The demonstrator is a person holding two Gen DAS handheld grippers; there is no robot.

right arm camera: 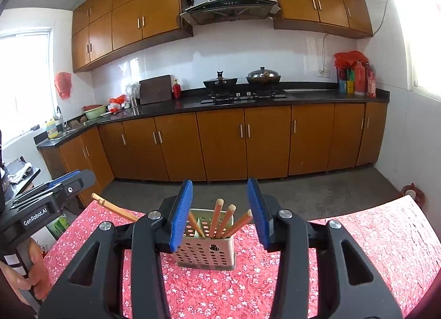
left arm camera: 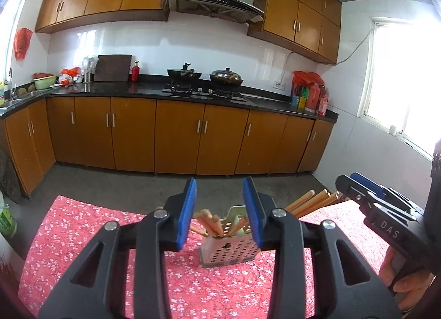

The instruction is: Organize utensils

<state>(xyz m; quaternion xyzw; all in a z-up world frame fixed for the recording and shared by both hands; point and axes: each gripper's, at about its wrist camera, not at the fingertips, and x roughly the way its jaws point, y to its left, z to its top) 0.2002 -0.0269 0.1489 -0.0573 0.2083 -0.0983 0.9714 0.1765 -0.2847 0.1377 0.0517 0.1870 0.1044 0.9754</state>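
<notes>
The perforated metal holder (right arm camera: 206,250) stands upright on the red floral tablecloth (right arm camera: 358,236), nearer the table's far edge than its near one. Its lower corners are hidden behind both grippers' black frames. The chopsticks (right arm camera: 224,221) stand in it, their long axes fanning upward and outward (how many cannot be counted). The left gripper (left arm camera: 219,210) and the right gripper (right arm camera: 219,212) each hang before it, blue pads apart, nothing pinched between them.
</notes>
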